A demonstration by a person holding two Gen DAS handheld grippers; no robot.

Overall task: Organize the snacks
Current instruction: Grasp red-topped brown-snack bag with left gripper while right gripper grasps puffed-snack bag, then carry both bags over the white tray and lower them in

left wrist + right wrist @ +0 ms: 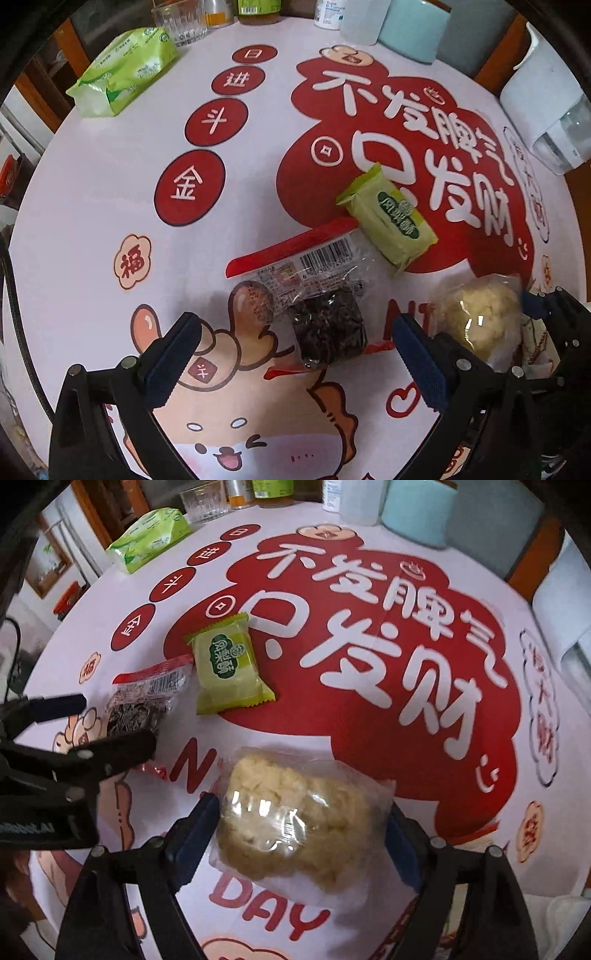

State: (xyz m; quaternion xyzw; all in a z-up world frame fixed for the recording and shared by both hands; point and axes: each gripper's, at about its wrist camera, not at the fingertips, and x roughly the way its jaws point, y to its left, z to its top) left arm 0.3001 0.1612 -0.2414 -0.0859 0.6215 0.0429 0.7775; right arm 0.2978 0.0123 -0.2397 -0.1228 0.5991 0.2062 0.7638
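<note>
Pale snack bag apparently between right jaws, only edge-on from the left view; left jaws wide.

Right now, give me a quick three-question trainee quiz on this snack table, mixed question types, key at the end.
1. True or false: the right tool has its fingers on either side of the clear bag of pale yellow snack.
2. Multiple choice: which snack lies just ahead of the open left tool? A) the green-wrapped pastry B) the dark snack in the clear red-edged pack C) the green tissue pack
3. Fill in: the green-wrapped pastry lies on the ___ patch of the tablecloth.

Key: 1 true; 2 B; 3 red
</note>
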